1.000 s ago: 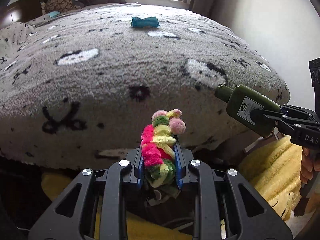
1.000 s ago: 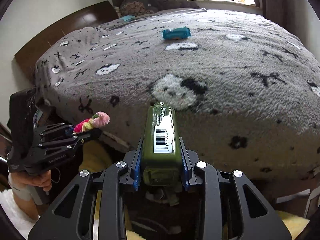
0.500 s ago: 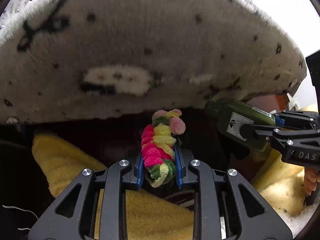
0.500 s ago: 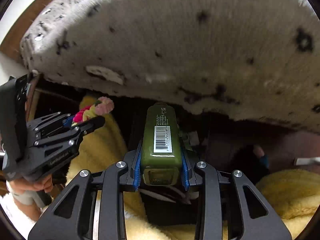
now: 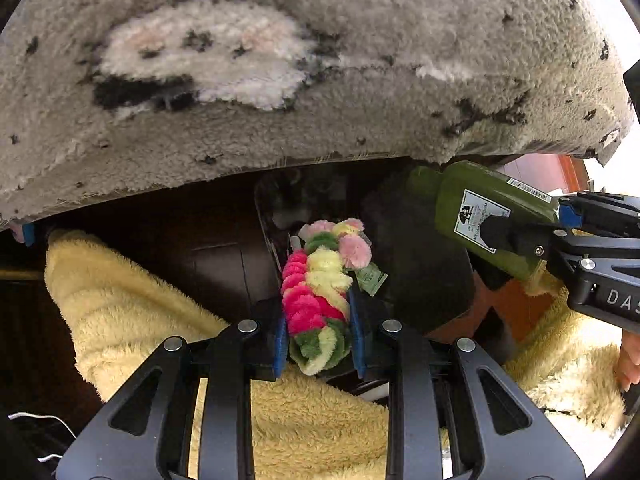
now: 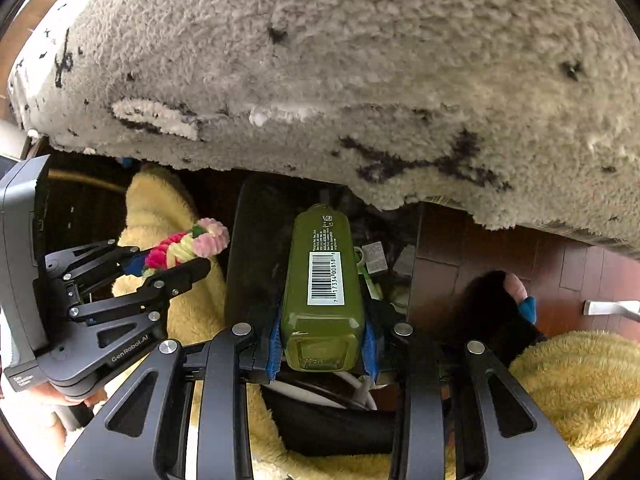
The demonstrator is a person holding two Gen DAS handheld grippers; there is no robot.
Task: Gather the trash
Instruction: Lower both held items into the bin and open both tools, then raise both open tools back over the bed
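Left hand-held gripper (image 5: 318, 320) clamps fuzzy braid (image 5: 316, 292) | right hand-held gripper (image 6: 322, 336) clamps green bottle (image 6: 322, 280) | grey blanket (image 5: 320, 60) at 12 o'clock

A grey fleece blanket with black-and-white patches (image 5: 320, 60) is overhanging the bed edge; reddish-brown wood plank floor (image 6: 520, 248) is showing beneath.

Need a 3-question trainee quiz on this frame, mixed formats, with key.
1. True or false: the left gripper is shut on the fuzzy braid.
2. What does the right gripper hold? A) green bottle B) spoon C) cup
3. Fill in: both grippers point down at a dark ____ beside the grey blanket.

Key: 1 true; 2 A; 3 bin.
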